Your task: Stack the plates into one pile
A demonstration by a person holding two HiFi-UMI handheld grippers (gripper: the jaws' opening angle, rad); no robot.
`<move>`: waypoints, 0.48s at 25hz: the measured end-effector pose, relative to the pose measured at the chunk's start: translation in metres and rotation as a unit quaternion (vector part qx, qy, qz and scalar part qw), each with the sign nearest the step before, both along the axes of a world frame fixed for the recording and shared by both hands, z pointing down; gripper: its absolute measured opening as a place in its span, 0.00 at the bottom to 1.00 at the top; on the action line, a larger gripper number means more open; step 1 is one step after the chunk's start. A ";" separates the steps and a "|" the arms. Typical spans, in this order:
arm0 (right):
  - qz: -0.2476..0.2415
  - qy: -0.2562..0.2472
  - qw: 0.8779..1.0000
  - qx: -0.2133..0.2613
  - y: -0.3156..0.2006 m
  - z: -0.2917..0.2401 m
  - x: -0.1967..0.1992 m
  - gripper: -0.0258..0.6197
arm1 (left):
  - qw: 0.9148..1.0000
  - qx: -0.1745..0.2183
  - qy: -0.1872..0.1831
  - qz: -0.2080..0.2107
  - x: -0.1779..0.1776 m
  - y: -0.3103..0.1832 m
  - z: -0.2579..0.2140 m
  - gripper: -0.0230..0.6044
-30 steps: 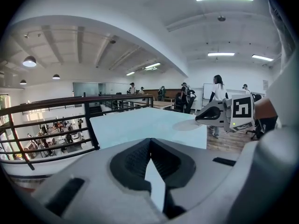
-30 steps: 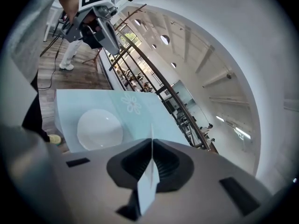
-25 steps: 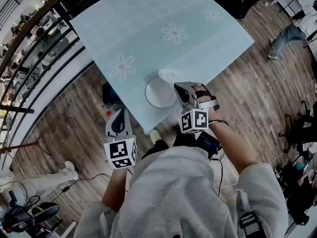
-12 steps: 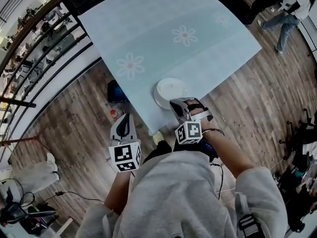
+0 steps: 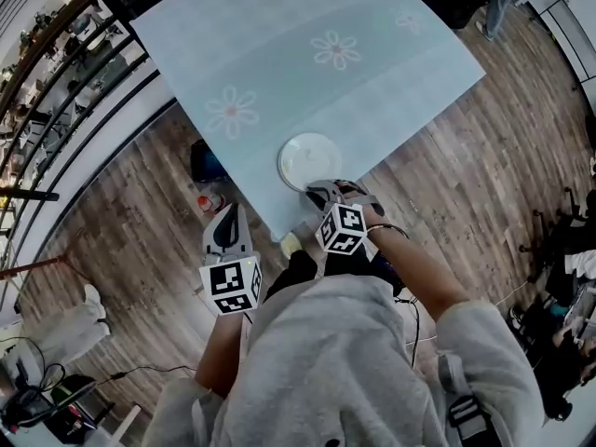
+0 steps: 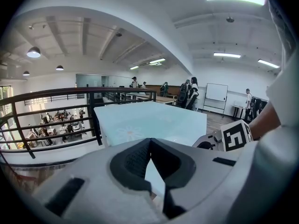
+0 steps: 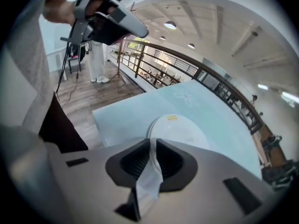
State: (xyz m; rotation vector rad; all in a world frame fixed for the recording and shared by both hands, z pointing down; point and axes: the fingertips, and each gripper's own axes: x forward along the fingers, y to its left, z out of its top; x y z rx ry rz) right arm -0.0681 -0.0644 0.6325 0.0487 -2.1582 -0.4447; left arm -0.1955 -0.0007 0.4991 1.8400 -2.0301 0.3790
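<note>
A white plate [image 5: 310, 161] lies near the front corner of the pale blue table [image 5: 279, 54]. In the right gripper view this plate [image 7: 180, 129] shows a yellow sticker and a double rim on its left, as of one plate on another. My right gripper [image 5: 318, 190] is at the plate's near rim. Its jaws [image 7: 153, 141] are opening, and the white rim still runs between the pads. My left gripper [image 5: 226, 216] hangs left of the table's corner over the floor, shut [image 6: 149, 143] on nothing.
A dark railing [image 5: 74, 82] runs along the table's left side, above a lower hall. A dark bag [image 5: 207, 164] and a small red thing [image 5: 207, 203] lie on the wooden floor by the table's edge. People stand far off [image 6: 191, 90].
My right gripper came down and toward me with the plate, which went from tilted over the lower plate to flat on it. The left gripper stayed put.
</note>
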 end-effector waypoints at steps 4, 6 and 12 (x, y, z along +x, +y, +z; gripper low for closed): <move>0.066 -0.017 0.989 -0.130 0.003 0.000 0.002 0.25 | 1.000 -0.001 0.002 0.007 0.004 -0.005 0.002 0.07; 0.099 -0.043 0.980 -0.169 0.000 -0.010 0.001 0.26 | 1.000 -0.002 0.004 0.009 0.003 -0.004 0.003 0.07; 0.194 -0.163 0.955 -0.154 -0.029 -0.077 0.020 0.10 | 1.000 0.011 0.011 0.024 0.003 -0.004 -0.007 0.07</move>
